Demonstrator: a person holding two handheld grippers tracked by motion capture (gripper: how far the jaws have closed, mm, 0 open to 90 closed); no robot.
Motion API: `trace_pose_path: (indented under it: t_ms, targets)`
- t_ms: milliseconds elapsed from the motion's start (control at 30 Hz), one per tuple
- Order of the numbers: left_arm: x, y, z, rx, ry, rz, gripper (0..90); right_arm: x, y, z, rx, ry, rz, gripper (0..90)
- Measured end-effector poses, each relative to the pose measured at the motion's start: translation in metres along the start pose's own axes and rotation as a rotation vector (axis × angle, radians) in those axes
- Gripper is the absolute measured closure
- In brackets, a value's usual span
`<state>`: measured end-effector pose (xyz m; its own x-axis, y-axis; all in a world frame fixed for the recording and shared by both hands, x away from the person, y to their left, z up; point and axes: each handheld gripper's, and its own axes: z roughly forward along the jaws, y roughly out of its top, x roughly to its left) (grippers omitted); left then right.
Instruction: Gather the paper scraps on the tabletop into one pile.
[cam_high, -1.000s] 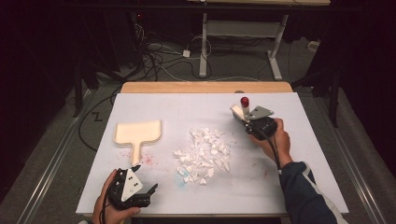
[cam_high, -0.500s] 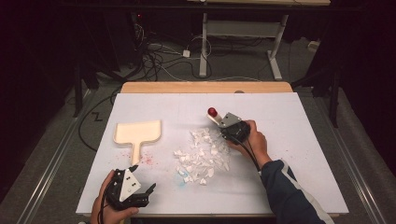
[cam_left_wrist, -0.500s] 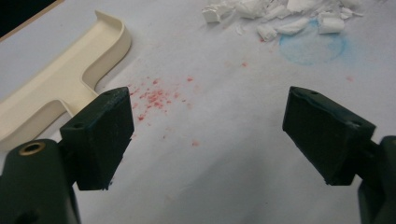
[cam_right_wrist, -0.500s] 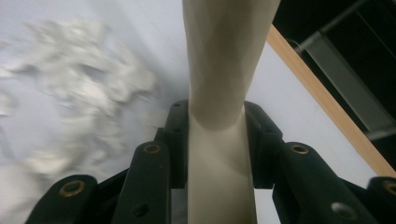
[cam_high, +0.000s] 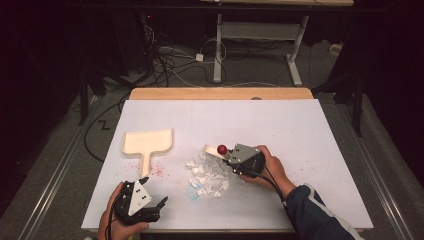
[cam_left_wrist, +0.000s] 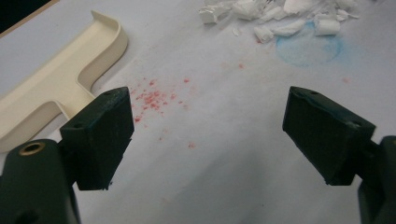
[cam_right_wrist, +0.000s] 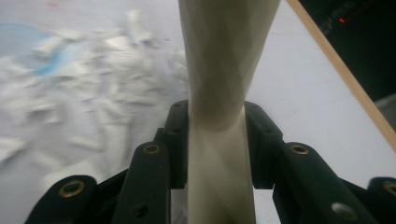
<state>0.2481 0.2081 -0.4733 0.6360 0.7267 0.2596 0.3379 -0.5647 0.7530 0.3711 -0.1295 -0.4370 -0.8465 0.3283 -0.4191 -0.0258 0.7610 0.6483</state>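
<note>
A pile of white paper scraps (cam_high: 207, 175) lies mid-table, also seen in the left gripper view (cam_left_wrist: 280, 18) and blurred in the right gripper view (cam_right_wrist: 84, 70). My right gripper (cam_high: 227, 155) sits at the pile's right edge, shut on a cream tool handle (cam_right_wrist: 224, 56) that has a red knob (cam_high: 222, 149); the tool's cream tip (cam_high: 210, 149) points left over the scraps. The handle is clamped between the right gripper's (cam_right_wrist: 217, 140) jaws. A cream dustpan (cam_high: 147, 141) lies flat to the left (cam_left_wrist: 60, 84). My left gripper (cam_high: 155, 190) rests near the front edge, open (cam_left_wrist: 210, 135), holding nothing.
A white sheet (cam_high: 300, 130) covers the table, with a wooden strip (cam_high: 220, 93) along the far edge. Red specks (cam_high: 157, 171) lie by the dustpan handle, and a blue ring mark (cam_left_wrist: 308, 46) sits beside the scraps. Cables and desk legs (cam_high: 218, 55) are on the floor beyond.
My right gripper has carried the cream tool from the back right down and left to the right edge of the scrap pile. The left gripper has hardly moved.
</note>
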Motion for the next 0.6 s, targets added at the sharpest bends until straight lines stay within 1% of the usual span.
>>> trace_pose_path:
  t_ms: [33, 100, 133, 167, 200, 233, 300, 367, 433, 533, 600]
  targets:
    - [0.000, 0.000, 0.000, 0.000, -0.001, 0.000, 15.3, 0.004, 0.000, -0.004, -0.012, 0.007, 0.012, 68.5]
    - [0.000, 0.000, 0.000, -0.001, -0.002, -0.002, 15.3, 0.008, -0.001, -0.014, -0.027, 0.041, -0.009, 68.6]
    - [0.000, 0.000, 0.000, 0.000, -0.002, -0.001, 15.3, 0.011, 0.001, -0.023, -0.032, 0.037, -0.020, 68.7]
    - [0.000, 0.000, 0.000, 0.001, -0.004, -0.002, 15.3, 0.011, 0.001, -0.023, -0.032, 0.037, -0.020, 68.7]
    - [0.000, 0.001, 0.000, 0.001, -0.004, -0.001, 15.3, 0.011, 0.002, -0.027, -0.041, 0.040, -0.011, 68.7]
    - [0.000, 0.001, 0.000, 0.001, -0.004, 0.000, 15.3, 0.009, 0.003, -0.032, -0.046, 0.043, -0.015, 68.7]
    - [-0.001, 0.001, 0.000, 0.000, -0.006, 0.000, 15.3, 0.005, 0.006, -0.040, -0.066, 0.017, 0.005, 68.7]
    - [-0.001, 0.001, 0.000, 0.000, -0.006, 0.000, 15.3, 0.000, 0.009, -0.046, -0.079, 0.012, 0.018, 68.7]
    - [-0.001, 0.001, 0.001, 0.001, -0.010, -0.002, 15.3, -0.005, 0.011, -0.051, -0.085, -0.009, 0.019, 68.7]
    - [0.000, 0.001, 0.002, 0.003, -0.012, -0.003, 15.3, -0.013, 0.013, -0.052, -0.077, -0.044, 0.020, 68.7]
    - [-0.001, 0.001, 0.002, 0.004, -0.014, -0.003, 15.3, -0.019, 0.014, -0.047, -0.068, -0.057, 0.029, 68.7]
